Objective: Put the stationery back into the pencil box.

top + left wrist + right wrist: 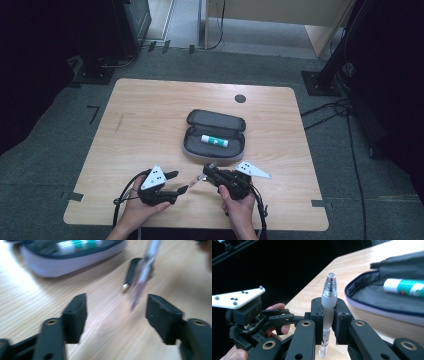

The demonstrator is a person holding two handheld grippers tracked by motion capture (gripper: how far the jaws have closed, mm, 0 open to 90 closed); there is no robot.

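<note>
The right gripper (328, 322) squeezed the pen (328, 307); the left gripper (116, 312) stood open, holding nothing; next, probably, the pen went into the case (192, 145).

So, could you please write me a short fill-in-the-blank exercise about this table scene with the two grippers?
1. The right gripper is shut on a ____.
2. The pencil case on the table lies ____, with its lid folded back.
3. Inside the pencil case lies a white and ____ glue stick.
4. The jaws of the left gripper stand ____, with nothing pressed between them.

Missing words: pen; open; green; open
</note>
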